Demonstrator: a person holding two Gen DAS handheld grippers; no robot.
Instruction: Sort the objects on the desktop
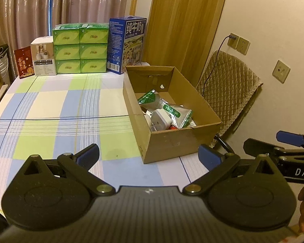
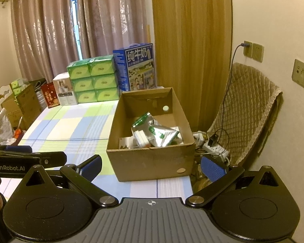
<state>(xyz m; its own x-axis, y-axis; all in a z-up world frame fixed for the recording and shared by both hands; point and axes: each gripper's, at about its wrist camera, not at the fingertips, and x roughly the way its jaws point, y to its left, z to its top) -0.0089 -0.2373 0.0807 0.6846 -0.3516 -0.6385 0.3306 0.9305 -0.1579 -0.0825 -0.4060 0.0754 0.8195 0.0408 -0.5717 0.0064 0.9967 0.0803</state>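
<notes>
Both hand-held grippers, left and right, hang wide open, holding nothing. The cardboard box with foil packets inside sits dead ahead of the right one, forward-right of the left, long axis running away. Right's nearer, I'd guess.

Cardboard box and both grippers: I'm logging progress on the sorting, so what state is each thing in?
Cardboard box: open-topped, upright on the table, partly filled.
Foil packets: lying inside the box.
White plug adapter: inside the box.
Left gripper: jaws open, empty.
Right gripper: jaws open, empty.
Wall cable: plugged in.
</notes>
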